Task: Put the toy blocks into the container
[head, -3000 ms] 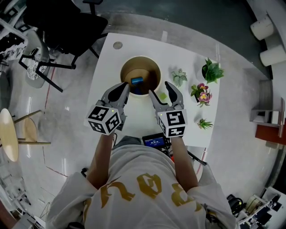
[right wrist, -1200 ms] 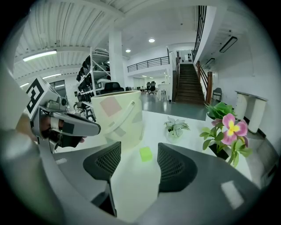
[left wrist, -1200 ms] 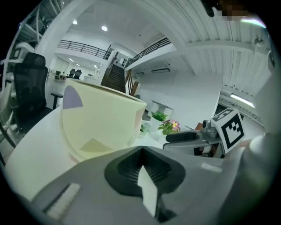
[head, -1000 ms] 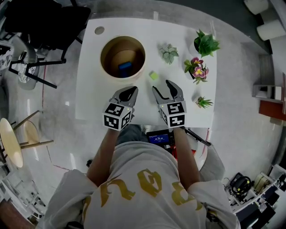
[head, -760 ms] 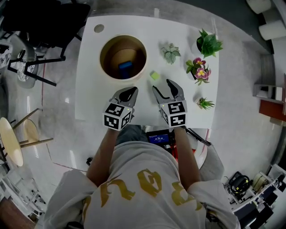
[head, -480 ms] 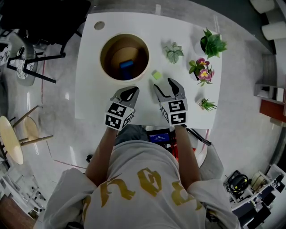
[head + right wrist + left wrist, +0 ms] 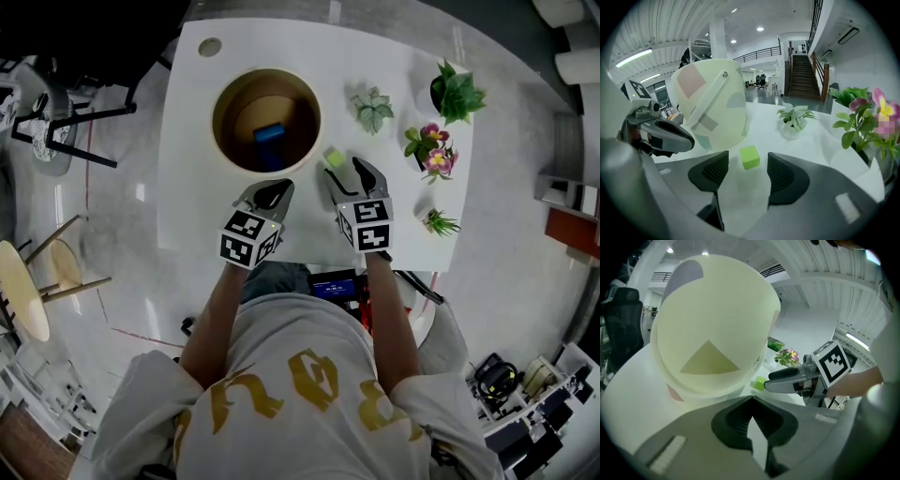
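Green toy block (image 7: pixel 750 157) on tabletop (image 7: pixel 202 202), beside container (image 7: pixel 218 120), lies dead ahead of right claw (image 7: pixel 345 174), jaws spread, block just beyond the tips. Left claw (image 7: pixel 267 193) closed, empty, farther off.

Person seen from above. Pale grey short-sleeved T-shirt (image 7: pixel 300 342), large gold lettering (image 7: pixel 309 389) across its back. Forearms (image 7: pixel 211 314) bare past shirt sleeves. Ahead of T-shirt: left gripper (image 7: pixel 274 190) and right gripper (image 7: pixel 347 169), both grey, smooth, tapering, with dark ribbed pads (image 7: pixel 715 169) inside. Left marker cube (image 7: pixel 247 237) and right marker cube (image 7: pixel 365 225), black-and-white squares, at gripper ends nearest T-shirt.
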A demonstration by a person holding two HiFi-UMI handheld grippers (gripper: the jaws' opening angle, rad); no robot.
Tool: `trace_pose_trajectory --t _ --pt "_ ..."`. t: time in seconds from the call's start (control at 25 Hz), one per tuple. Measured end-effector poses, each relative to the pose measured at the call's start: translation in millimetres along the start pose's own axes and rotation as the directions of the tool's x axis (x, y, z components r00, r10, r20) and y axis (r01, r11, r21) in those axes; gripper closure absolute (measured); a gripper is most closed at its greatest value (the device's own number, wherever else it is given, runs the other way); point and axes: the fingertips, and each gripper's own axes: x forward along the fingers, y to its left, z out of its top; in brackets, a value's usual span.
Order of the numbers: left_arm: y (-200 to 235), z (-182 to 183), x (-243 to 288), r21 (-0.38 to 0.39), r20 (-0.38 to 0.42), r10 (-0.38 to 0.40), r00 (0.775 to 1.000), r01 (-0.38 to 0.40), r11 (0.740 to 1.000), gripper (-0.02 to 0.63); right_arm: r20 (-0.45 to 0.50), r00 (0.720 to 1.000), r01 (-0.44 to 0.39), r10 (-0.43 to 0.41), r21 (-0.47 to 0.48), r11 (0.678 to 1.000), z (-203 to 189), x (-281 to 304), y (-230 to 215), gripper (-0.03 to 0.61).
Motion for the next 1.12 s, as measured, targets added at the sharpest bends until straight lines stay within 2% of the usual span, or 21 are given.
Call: trace_pose_trajectory --t 0.24,0.6,0.88,1.12 --pt "0.1 -0.7 6.4 -0.025 -0.001 -0.024 1.0 0.024 0.999 0.612 0.002 1.0 0.001 -0.001 0.021 1.0 -0.4 13.2 -2.5 0.296" --pt "10.8 -0.7 8.9 -0.071 0.006 -0.028 1.0 0.028 0.997 0.612 -0.028 1.0 0.003 -0.003 -0.011 1.0 -4.3 26.0 -7.1 0.31" --pt "10.4 -2.5 11.1 -0.074 -0.001 -0.038 0.999 0.038 0.996 0.612 -0.043 0.999 0.004 -0.005 -0.035 0.999 -7.1 30.1 -6.4 0.396" --pt "9.4 -1.7 11.1 -0.068 -0.002 -0.051 0.999 0.051 0.996 0.612 -0.045 0.999 0.0 -0.001 -0.025 1.0 -6.9 29.5 -5.0 0.397"
